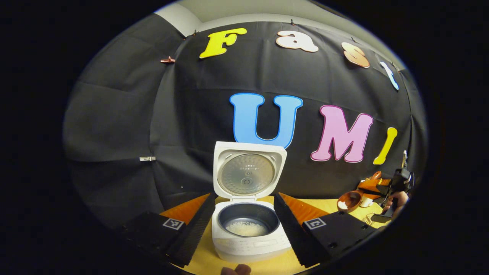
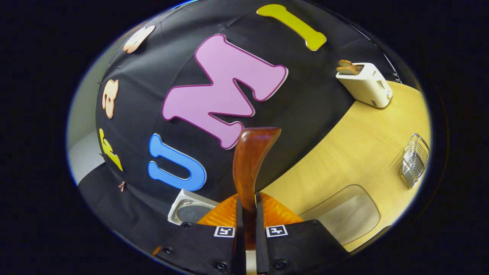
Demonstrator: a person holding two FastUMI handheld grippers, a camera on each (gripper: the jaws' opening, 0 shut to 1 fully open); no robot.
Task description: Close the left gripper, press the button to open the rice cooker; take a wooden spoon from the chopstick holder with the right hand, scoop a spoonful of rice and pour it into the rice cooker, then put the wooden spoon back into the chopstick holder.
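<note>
- Standing open on the bench [image 1: 328,208], the cooker [image 1: 250,233] has its lid [image 1: 247,172] tipped up against the booth wall, metal inner plate facing forward.
- Rice [image 1: 246,228] lies pale in the bottom of the dark pot [image 1: 248,217].
- Left gripper [image 1: 244,225] sits right in front of the cooker, its two fingers spread wide, one on each side of the body, touching nothing.
- A fingertip of the holding hand [image 1: 236,270] peeks in at the bottom edge of the left gripper view.
- Off toward the bench's right end, the right gripper [image 1: 372,187] hangs above the bench, a person's hand on it.
- It carries the spoon [image 1: 349,201], bowl pointing toward the cooker, a little white rice in the bowl.
- The spoon is well apart from the pot, off to its right and higher than the rim.
- In the right gripper view the fingers are pressed together on the spoon handle [image 2: 250,164], which rises straight up between them; right gripper [image 2: 247,233] pinching it firmly.
- That view is rolled over: the cooker lid [image 2: 189,209] shows low left of the fingers.
- A toaster [image 2: 365,84] with bread in its slots stands at the bench's far edge by the wall.
- A wire holder [image 2: 414,160] stands near the bench edge, well apart from the toaster.
- A clear tray [image 2: 345,214] lies on the bench between the fingers and the holder.
</note>
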